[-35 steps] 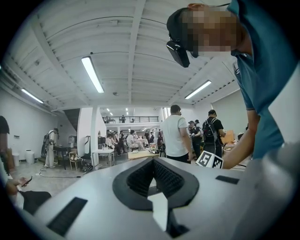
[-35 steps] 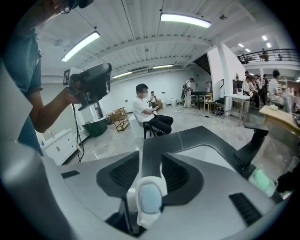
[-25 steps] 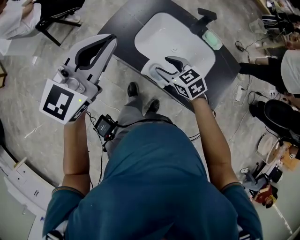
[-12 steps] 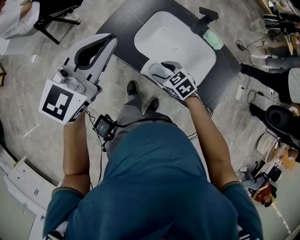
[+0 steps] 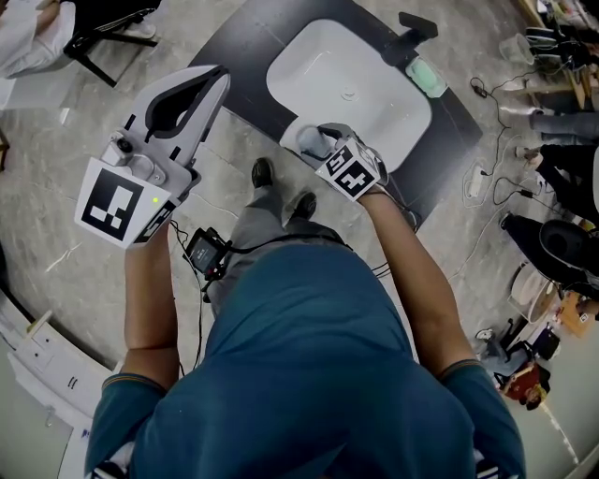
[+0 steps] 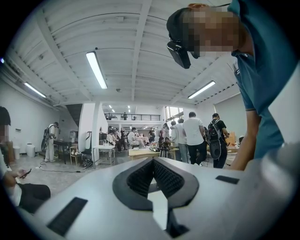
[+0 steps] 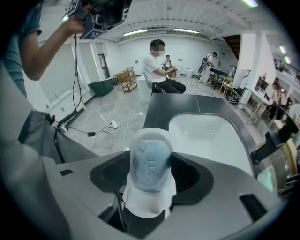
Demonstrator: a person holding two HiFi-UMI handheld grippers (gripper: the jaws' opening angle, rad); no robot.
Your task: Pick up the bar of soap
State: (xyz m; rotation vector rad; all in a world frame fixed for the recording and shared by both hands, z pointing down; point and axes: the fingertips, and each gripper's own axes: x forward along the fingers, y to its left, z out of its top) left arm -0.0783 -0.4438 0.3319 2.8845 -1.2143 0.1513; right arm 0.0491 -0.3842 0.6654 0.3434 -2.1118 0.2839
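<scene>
A pale blue bar of soap (image 7: 150,164) lies in a white dish (image 7: 145,199) on the near left rim of the white sink (image 5: 360,89). My right gripper (image 5: 316,138) reaches down over that rim, and the dish with the soap (image 5: 309,140) sits between its jaws. Those jaws are opening; a gap shows at the left pad (image 7: 110,176), and the right pad is close to the dish's edge. My left gripper (image 5: 217,77) is held up at the left, away from the sink, shut on nothing (image 6: 153,161).
The sink sits in a dark countertop (image 5: 239,47). A black faucet (image 5: 416,26) and a green soap (image 5: 426,78) stand at its far right corner. Cables and a power strip (image 5: 475,185) lie on the floor at the right, near seated people.
My right gripper has shifted left and tipped down over the sink's near rim, so its jaws are now hidden behind the marker cube. The left gripper has barely moved.
</scene>
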